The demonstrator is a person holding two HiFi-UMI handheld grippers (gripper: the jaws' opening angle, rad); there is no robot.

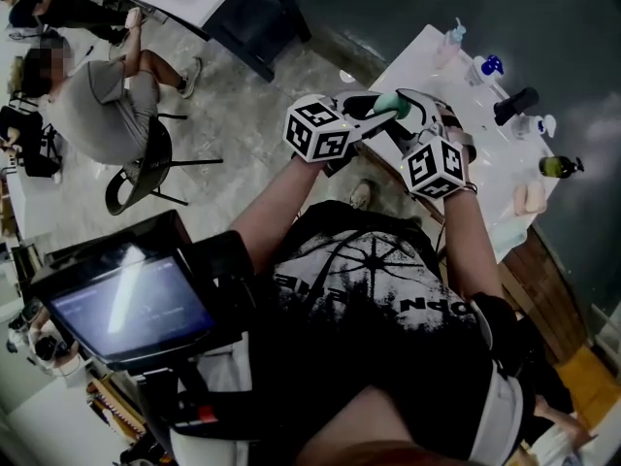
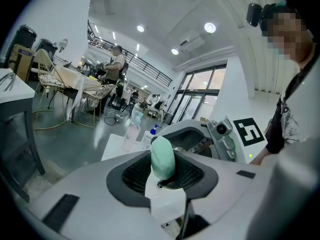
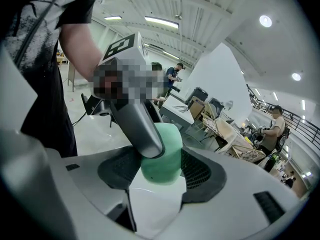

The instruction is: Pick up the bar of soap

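Observation:
The mint-green bar of soap point(image 1: 387, 102) hangs in the air in front of the person's chest, off the near-left corner of the white table point(image 1: 427, 66). Both grippers meet on it. My left gripper point(image 1: 376, 111) comes in from the left and my right gripper point(image 1: 406, 107) from the right. In the left gripper view the soap point(image 2: 162, 156) stands edge-on between the dark pads of the left gripper point(image 2: 164, 176), with the right gripper's jaw behind it. In the right gripper view the soap point(image 3: 162, 154) fills the gap of the right gripper point(image 3: 161, 176), and a grey left finger point(image 3: 137, 124) lies across its face.
Along the table's far side stand a blue-capped pump bottle point(image 1: 490, 66), a black cylinder point(image 1: 514, 105), a dark green bottle point(image 1: 558, 166) and a pale peach item point(image 1: 529, 197). A seated person point(image 1: 97, 105) is at the left. A monitor point(image 1: 126, 304) sits at the lower left.

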